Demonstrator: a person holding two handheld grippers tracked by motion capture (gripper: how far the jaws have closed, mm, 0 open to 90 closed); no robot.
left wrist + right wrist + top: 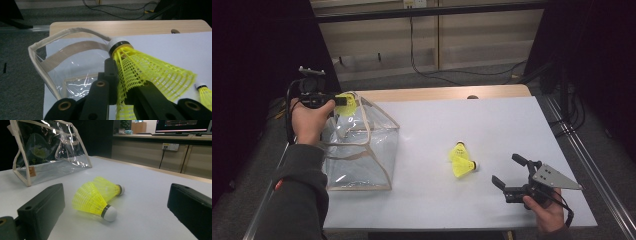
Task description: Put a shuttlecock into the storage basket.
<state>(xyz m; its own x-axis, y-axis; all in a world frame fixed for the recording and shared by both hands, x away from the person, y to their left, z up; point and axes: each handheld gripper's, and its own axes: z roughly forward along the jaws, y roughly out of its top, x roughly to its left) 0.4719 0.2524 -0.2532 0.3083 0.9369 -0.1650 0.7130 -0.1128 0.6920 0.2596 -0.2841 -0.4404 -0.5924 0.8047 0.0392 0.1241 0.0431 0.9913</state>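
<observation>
1. Gripping a yellow shuttlecock (pixel 150 72) by its mesh skirt, the left hand-held gripper (pixel 343 101) is holding it just above the open top of the clear bag (pixel 362 150), at the bag's far left corner.
2. In the left gripper view, the held shuttlecock's long axis is running slantwise, with the white cork tip pointing up and away toward the bag's beige rim and the flared skirt spreading back and to the right past the jaws.
3. The skirt is showing as a bright yellow plastic lattice, and a black band is sitting between it and the white cap; the jaws are pressing into the lattice from both sides.
4. The bag is standing on the left part of the white table (pixel 492 130), transparent with beige fabric edging and handles, its mouth gaping open.
5. To the right of the bag, well apart from it, two more yellow shuttlecocks (pixel 462 160) are lying on their sides, touching each other.
6. In the right gripper view, the nearer one is pointing its white tip toward the camera and to the right, while the farther one is pointing its tip to the right.
7. The right hand-held gripper (pixel 507 170) is hovering farther right of the bag than that pair, its jaws spread wide and holding nothing.
</observation>
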